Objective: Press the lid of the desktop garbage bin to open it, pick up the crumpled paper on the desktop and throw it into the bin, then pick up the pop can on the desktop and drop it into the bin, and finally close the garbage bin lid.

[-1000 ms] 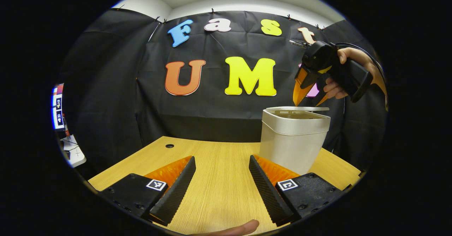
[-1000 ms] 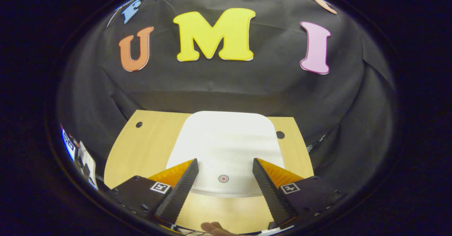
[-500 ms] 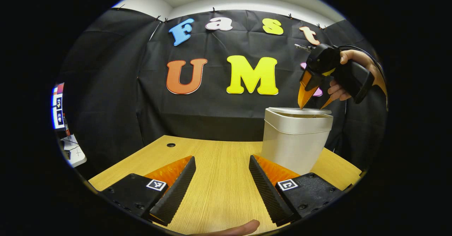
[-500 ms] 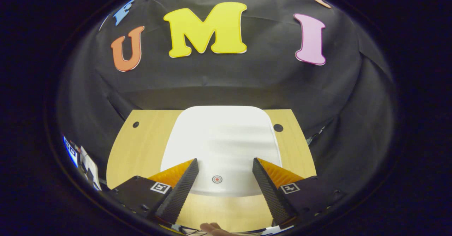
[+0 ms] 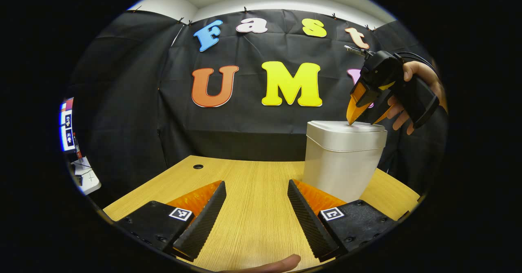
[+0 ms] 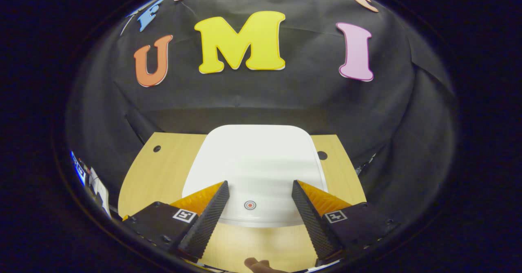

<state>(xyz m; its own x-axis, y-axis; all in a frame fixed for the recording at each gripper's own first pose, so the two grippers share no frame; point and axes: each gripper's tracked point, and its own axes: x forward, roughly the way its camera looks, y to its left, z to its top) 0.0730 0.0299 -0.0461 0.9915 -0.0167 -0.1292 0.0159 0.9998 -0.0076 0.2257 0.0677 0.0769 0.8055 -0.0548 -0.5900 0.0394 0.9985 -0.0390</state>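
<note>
Standing on a wooden counter [image 5: 253, 183] before black cloth, the white garbage bin [image 5: 340, 163] is seen with its lid [image 6: 255, 163] down flat. The right gripper [image 5: 365, 120] is held by a hand [image 5: 408, 97] tilted down, tips on the lid, fingers apart. The left gripper [image 5: 257, 211] is held low over bare counter, fingers apart and empty.
</note>
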